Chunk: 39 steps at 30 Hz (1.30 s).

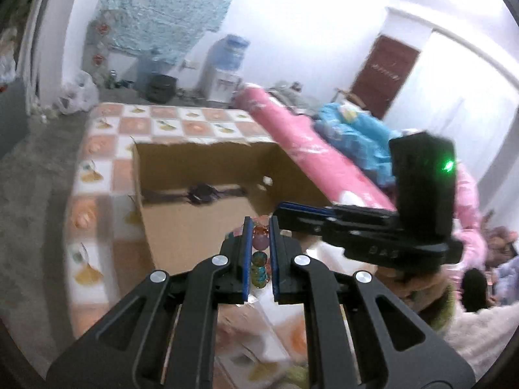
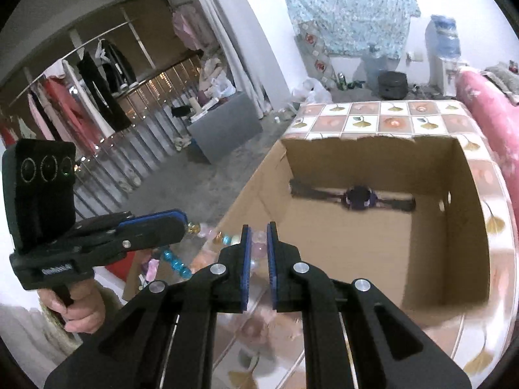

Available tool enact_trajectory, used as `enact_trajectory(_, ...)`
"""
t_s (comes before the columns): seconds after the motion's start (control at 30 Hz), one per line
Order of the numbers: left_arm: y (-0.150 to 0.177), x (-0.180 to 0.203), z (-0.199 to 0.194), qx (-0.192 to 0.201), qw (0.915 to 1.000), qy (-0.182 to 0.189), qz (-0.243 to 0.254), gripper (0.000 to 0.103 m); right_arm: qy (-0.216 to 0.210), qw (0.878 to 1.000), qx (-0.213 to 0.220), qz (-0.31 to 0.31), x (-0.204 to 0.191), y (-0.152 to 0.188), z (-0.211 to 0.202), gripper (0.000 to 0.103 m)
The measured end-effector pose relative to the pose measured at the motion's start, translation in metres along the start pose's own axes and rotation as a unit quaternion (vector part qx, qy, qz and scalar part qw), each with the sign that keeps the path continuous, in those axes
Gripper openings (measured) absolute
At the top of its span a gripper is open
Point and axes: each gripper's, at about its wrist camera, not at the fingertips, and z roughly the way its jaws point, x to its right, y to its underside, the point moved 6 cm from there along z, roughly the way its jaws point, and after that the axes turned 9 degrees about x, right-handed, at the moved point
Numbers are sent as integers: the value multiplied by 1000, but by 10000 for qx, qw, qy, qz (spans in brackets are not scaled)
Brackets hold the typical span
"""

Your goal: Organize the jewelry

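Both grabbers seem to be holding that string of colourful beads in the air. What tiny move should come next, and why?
Probably carry the bead string forward over the cardboard box. Both the left gripper and right gripper are pinching it in front of the box's near wall, and a dark watch already lies inside.

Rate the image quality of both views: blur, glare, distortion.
Left wrist view: blown-out glare on the wall, motion smear on the box and beads. Right wrist view: fisheye bends the railing; watch in the box slightly blurred.
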Motion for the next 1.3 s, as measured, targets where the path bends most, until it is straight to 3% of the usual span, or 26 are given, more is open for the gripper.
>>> enact_trajectory(0.13, -15, -26, 52, -472, 9965, -658, 215, 9, 31, 9973, -666, 293, 33, -24, 52, 10)
enact_trajectory(0.17, -16, -35, 69, -671, 9932, -902, 310, 9, 79, 9957, -856, 357, 40, -25, 66, 10)
enact_trajectory(0.33, -8, -67, 114, -1299, 9798, -1445, 464, 9, 366, 9849, -1624, 467, 62, -20, 119, 10)
enact_trajectory(0.47, 2, -78, 121, -1505, 9750, -1596, 359, 11, 551, 9753, -2072, 524, 73, -8, 147, 10)
enact_trajectory(0.57, 6, -78, 118, -1470, 9764, -1546, 324, 22, 447, 9733, -2153, 659, 76, -5, 155, 10)
enact_trajectory(0.7, 1, -72, 106, -1265, 9794, -1512, 441, 27, 379, 9760, -2033, 682, 76, -4, 147, 10)
enact_trajectory(0.8, -4, -69, 84, -988, 9828, -1492, 456, 36, 319, 9799, -1848, 686, 75, -10, 136, 10)
enact_trajectory(0.97, -5, -65, 28, -383, 9883, -1432, 353, 58, 30, 9919, -1084, 660, 61, -29, 78, 13)
enact_trajectory(1.07, 9, -63, -15, -8, 9901, -1376, 268, 71, -144, 9982, -475, 337, 44, -30, 23, 41)
enact_trajectory(1.2, 50, -65, -37, -134, 9913, -1302, 144, 78, -250, 9994, -39, -243, 22, 2, -43, 74)
enact_trajectory(1.3, 97, -67, -35, -578, 9887, -1383, -72, 78, 27, 9991, -161, -379, 20, 44, -62, 79)
